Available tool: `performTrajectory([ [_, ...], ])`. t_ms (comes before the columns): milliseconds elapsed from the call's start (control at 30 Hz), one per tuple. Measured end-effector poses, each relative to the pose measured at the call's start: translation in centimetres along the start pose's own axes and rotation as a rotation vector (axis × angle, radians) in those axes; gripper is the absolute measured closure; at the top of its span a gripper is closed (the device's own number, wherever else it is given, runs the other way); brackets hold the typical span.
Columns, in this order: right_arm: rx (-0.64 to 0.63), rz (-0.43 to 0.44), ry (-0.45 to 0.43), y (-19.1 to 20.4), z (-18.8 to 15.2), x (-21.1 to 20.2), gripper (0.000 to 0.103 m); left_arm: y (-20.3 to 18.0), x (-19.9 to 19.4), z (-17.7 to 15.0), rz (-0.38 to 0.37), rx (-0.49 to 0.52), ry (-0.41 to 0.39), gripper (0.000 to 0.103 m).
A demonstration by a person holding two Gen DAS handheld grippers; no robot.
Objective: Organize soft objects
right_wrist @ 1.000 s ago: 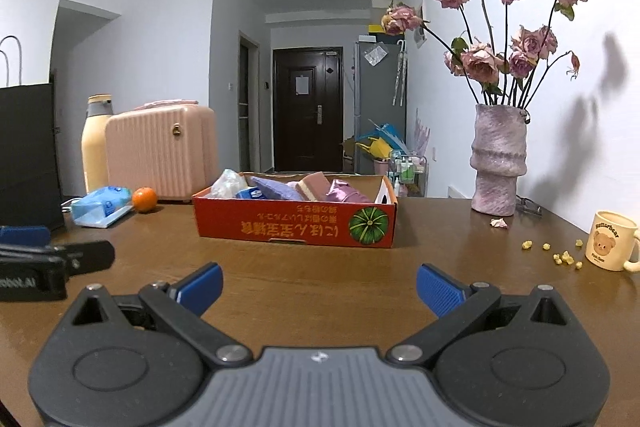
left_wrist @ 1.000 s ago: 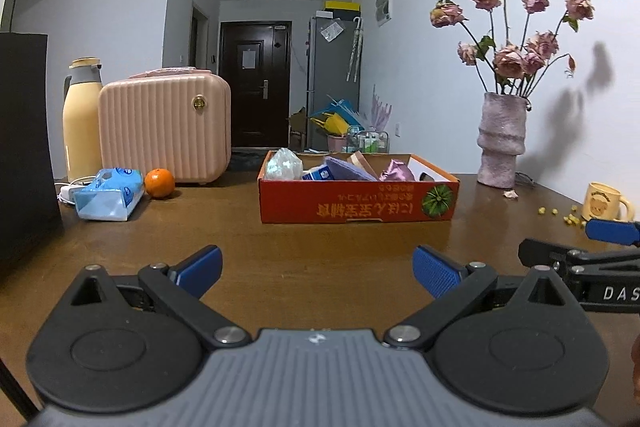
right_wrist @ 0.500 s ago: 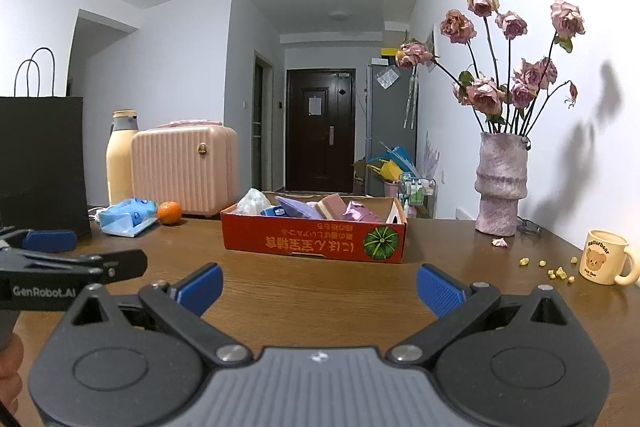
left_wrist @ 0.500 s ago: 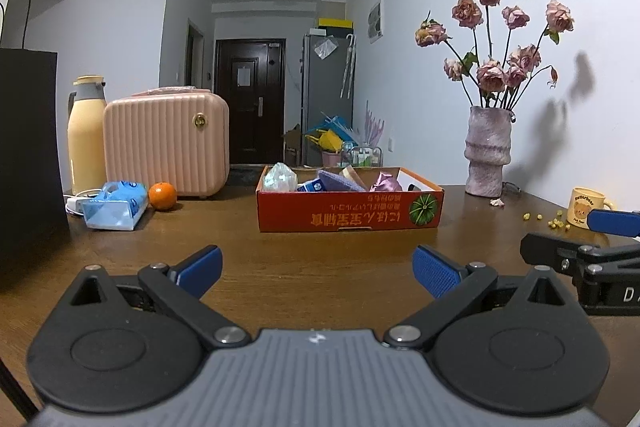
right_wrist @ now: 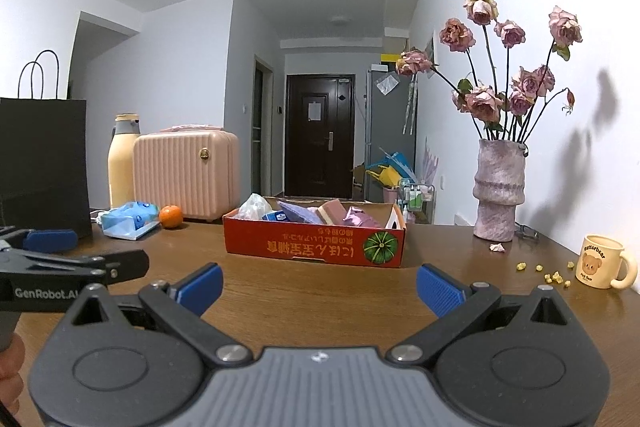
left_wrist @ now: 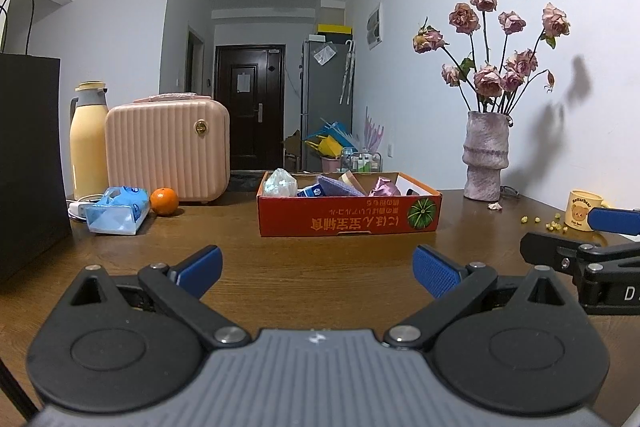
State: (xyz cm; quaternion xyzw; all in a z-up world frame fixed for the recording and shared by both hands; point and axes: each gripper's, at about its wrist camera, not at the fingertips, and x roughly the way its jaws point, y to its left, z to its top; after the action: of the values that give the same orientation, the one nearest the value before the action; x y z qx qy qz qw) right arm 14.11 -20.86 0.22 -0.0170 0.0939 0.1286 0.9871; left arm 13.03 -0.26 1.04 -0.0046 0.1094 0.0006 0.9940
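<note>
Change noted: across the last second both views have tipped upward and drawn back. More ceiling shows, and the red box (left_wrist: pixel 349 211) sits smaller and lower in frame than before. Judged meaning: the grippers are pulled away from the work, with no reach begun.

Left gripper (left_wrist: pixel 317 267): lower centre of its view, fingers spread wide, nothing between them.

Right gripper (right_wrist: pixel 318 285): lower centre of its view, fingers likewise spread and empty.

Red box: middle of both views, on the wooden table (left_wrist: pixel 320 267), well beyond both sets of fingertips. It holds a clear crumpled bag (left_wrist: pixel 281 183), a purple folded cloth (left_wrist: pixel 338 186) and a pink crumpled piece (left_wrist: pixel 383 187).

Blue tissue pack (left_wrist: pixel 116 210): middle left of the left view, outside the box, lying just beside an orange (left_wrist: pixel 164 201) and well apart from the left fingers. Judged a likely next item.

Background: pink case (left_wrist: pixel 168 151), vase (left_wrist: pixel 485 155), mug (right_wrist: pixel 602 262), black bag (left_wrist: pixel 30 163).
</note>
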Motion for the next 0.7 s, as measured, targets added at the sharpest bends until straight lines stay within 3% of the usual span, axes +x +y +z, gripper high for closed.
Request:
performTrajectory([
  [700,-0.005,0.000,-0.009,0.33,0.03,-0.31,0.000,0.06,0.04,-0.03,0.000,0.000,0.003,0.000],
])
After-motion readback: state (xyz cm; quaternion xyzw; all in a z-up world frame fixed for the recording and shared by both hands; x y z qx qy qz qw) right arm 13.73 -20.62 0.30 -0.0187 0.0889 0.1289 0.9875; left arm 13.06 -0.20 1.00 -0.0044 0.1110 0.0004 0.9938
